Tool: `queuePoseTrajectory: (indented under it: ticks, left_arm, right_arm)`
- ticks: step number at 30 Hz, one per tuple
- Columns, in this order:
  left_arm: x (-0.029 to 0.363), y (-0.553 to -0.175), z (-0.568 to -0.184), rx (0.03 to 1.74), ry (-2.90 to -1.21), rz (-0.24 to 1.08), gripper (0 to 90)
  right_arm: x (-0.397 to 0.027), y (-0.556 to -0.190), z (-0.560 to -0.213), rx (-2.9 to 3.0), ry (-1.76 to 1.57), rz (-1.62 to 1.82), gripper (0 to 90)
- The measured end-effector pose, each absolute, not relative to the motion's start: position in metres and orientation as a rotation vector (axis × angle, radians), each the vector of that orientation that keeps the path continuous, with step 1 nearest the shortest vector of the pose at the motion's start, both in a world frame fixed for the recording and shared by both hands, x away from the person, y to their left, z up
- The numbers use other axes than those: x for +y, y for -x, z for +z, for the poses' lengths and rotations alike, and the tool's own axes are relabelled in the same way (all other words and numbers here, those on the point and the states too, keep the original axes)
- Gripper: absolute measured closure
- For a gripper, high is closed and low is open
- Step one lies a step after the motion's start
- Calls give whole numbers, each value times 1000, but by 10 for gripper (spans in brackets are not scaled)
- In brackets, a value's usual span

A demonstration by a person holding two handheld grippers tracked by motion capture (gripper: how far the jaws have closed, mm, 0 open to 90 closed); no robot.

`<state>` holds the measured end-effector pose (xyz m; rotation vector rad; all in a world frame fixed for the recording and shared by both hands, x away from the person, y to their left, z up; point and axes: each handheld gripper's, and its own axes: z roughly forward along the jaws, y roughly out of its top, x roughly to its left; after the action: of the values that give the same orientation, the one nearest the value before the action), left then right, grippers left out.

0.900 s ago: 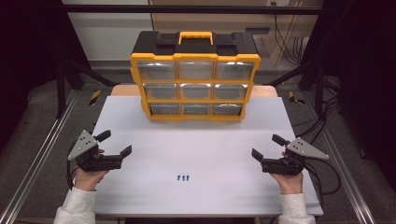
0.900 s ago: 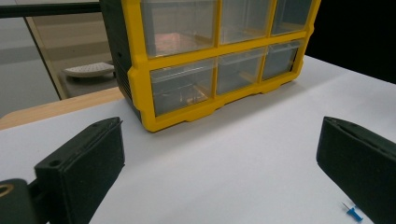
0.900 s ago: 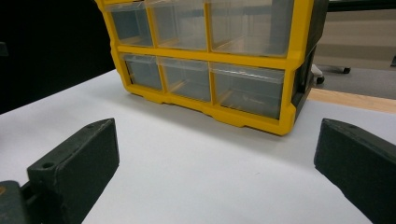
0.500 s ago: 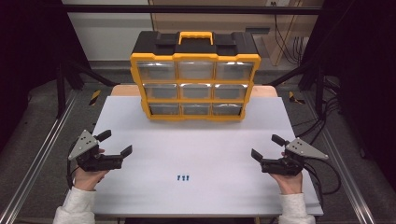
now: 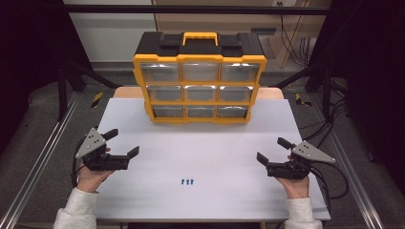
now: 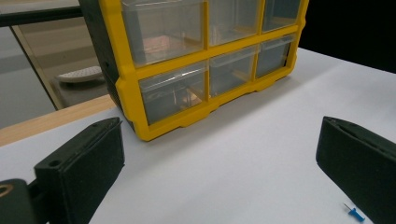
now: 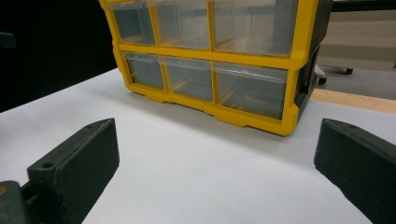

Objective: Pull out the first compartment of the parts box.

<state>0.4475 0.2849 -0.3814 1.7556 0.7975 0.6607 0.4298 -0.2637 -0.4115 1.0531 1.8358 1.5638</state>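
Three blue push pins (image 5: 187, 182) lie in a tight row on the white table (image 5: 200, 138) — between the left gripper (image 5: 125, 143) and right gripper (image 5: 271, 149), well apart from both, nearer the table's front edge. Both grippers are released, jaws wide and empty, facing the yellow drawer organizer (image 5: 199, 81).

A white surface (image 5: 210, 191) lies on a wooden top (image 5: 125, 92) showing along its far edge; grey floor (image 5: 38, 129) with metal rails (image 5: 40, 162) flanks both side edges; a pale wall panel (image 5: 105, 28), black frame bars (image 5: 191, 8) and cables (image 5: 291, 33) stand beyond, dark at both sides.
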Motion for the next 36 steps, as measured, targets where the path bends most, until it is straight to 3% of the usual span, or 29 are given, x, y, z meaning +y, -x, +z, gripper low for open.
queuePoseTrajectory:
  ticks: [36]
  left_arm:
    - [246,-486,-337,642,-1925,809,8]
  right_arm:
    - [-264,-429,-411,1834,-1048,1564,5]
